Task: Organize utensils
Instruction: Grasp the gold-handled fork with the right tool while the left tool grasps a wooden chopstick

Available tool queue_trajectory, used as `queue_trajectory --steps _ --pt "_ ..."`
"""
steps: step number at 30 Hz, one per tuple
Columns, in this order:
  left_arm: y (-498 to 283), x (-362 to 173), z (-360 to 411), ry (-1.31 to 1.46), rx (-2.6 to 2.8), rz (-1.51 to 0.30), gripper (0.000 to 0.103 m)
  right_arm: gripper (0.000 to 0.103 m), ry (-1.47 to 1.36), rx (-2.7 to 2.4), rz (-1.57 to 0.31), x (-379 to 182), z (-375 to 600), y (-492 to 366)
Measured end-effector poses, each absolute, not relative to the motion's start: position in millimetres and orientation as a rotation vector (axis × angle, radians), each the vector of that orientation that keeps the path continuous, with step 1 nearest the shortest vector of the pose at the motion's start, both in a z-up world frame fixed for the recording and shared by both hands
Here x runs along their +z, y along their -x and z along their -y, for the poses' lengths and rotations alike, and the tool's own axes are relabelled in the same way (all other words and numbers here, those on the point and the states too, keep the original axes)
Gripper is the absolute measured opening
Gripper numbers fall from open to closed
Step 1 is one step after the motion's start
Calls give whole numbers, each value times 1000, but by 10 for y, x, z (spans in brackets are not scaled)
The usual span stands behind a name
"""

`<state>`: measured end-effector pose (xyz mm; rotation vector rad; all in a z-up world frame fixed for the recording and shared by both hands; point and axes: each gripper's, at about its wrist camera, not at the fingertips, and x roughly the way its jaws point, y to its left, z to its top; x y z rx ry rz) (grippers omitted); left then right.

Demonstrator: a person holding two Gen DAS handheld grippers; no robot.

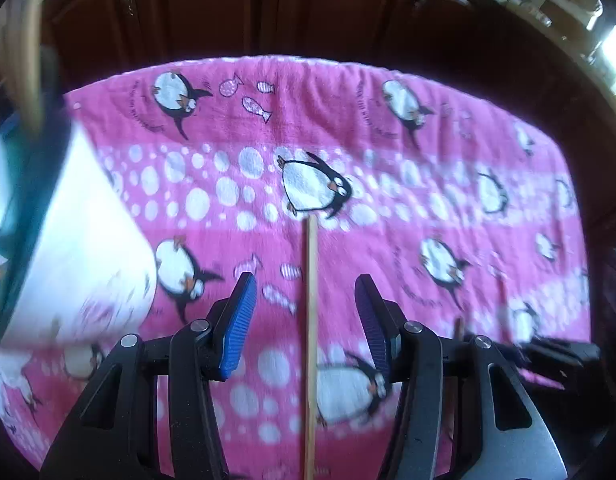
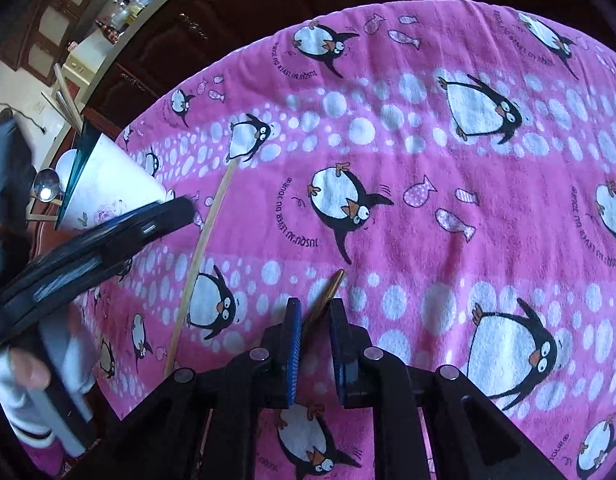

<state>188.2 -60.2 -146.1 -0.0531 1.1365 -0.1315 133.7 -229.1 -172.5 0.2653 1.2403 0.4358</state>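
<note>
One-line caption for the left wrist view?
Open left gripper above a thin wooden chopstick lying on the pink penguin-print towel.

The left gripper [image 1: 306,312] is held with its jaws wide apart, nothing pressed between the pads. The right gripper [image 2: 316,308] is pointed steeply down, its jaws closed on a thin brown utensil handle [image 2: 331,290].

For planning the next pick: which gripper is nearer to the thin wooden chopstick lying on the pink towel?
Left. The left gripper hovers open, straddling the thin wooden chopstick; the right gripper sits beside it, shut on a brown utensil.
</note>
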Motion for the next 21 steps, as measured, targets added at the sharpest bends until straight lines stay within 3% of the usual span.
queue_trajectory --steps 7,9,11,21 --pt "-2158 -1701 717 -6 -97 -1189 50 14 -297 453 -1239 -1767 2326 -1379" --pt "-2171 -1701 743 -24 -99 -1171 37 14 -272 466 -1221 -1762 2295 -1382" --pt "-2190 -1676 728 -16 -123 -1167 5 14 -260 468 -1208 -1760 2259 -1382" --pt "-1565 -984 486 128 -276 -1036 4 7 -258 529 -1090 -1289 2280 -1202"
